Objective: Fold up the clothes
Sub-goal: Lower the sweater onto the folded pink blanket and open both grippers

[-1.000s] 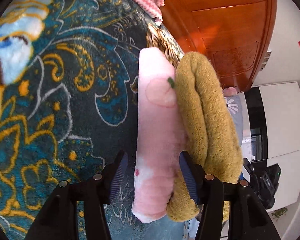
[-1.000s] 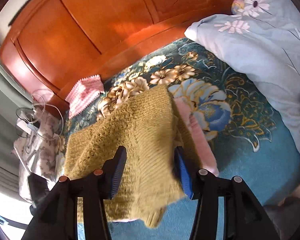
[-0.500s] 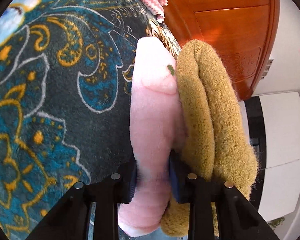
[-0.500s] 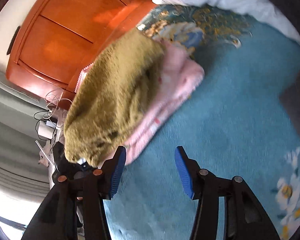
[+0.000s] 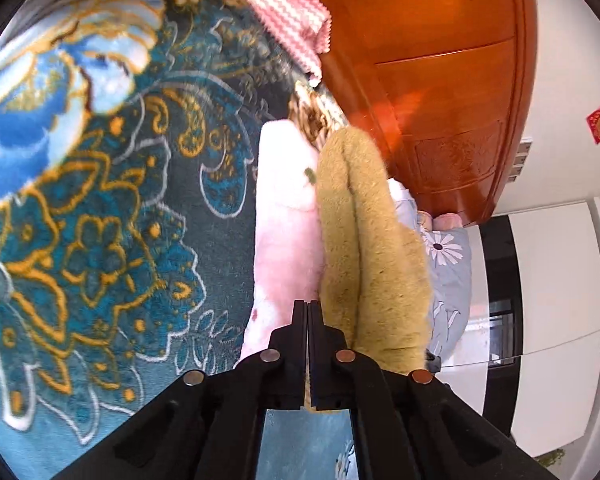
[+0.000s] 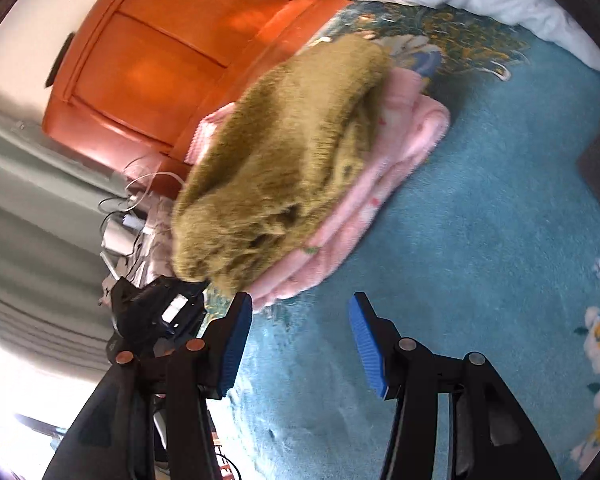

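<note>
Left gripper [image 5: 307, 312] now clamping together at pink garment [image 5: 286, 216] edge; whether cloth caught, cannot tell. Olive sweater [image 6: 284, 168] lying stacked on top, on bed blanket [image 6: 480, 240]. Right gripper [image 6: 298, 340] hovering apart, empty. Stack ready for moving.

I see a mustard-yellow sweater [image 6: 284, 152] on a pale pink garment [image 6: 384, 176], a teal blanket [image 5: 100, 240] with gold-outlined flowers, and a pink zigzag cloth [image 5: 292, 20] at its far edge
</note>
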`<state>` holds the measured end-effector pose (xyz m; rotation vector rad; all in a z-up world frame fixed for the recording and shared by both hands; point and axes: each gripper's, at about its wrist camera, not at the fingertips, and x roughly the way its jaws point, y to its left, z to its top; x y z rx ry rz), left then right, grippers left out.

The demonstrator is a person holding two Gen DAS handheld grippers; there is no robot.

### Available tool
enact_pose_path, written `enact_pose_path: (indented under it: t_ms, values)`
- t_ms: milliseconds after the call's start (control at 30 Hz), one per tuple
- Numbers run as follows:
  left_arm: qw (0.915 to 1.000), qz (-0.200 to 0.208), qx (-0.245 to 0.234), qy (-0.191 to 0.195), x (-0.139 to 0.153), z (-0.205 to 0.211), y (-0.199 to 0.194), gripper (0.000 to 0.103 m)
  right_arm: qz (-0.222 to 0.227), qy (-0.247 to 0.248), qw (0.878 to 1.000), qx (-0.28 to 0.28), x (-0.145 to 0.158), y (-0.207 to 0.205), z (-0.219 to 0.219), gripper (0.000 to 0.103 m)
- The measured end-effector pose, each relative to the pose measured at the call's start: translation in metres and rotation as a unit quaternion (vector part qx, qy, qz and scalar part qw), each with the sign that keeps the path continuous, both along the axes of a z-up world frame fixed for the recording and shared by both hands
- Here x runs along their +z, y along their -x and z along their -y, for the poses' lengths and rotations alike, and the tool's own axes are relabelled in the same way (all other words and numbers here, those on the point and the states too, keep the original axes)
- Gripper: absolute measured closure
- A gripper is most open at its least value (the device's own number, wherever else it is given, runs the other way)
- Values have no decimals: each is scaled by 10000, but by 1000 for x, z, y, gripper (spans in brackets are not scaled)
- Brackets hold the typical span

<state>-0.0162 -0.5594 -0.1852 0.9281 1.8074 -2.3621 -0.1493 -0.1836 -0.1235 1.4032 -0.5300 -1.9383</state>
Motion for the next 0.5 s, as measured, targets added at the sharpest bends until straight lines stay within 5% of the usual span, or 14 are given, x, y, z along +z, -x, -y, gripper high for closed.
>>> enact_pose_path:
  t_ms: [167,300,500]
  values:
    - [9958,-677,-409,453,58,7,19,101,-756,-345,9965,52,29,22,30,51]
    - [9803,-902,-1294,1192,82,-37,61,99,-1214,-690,9902,0,44,47,58,51]
    - [9762,-131,-1736,1292,36,-60,76,99,-1049,-1103,9876,-373,19,80,79,51]
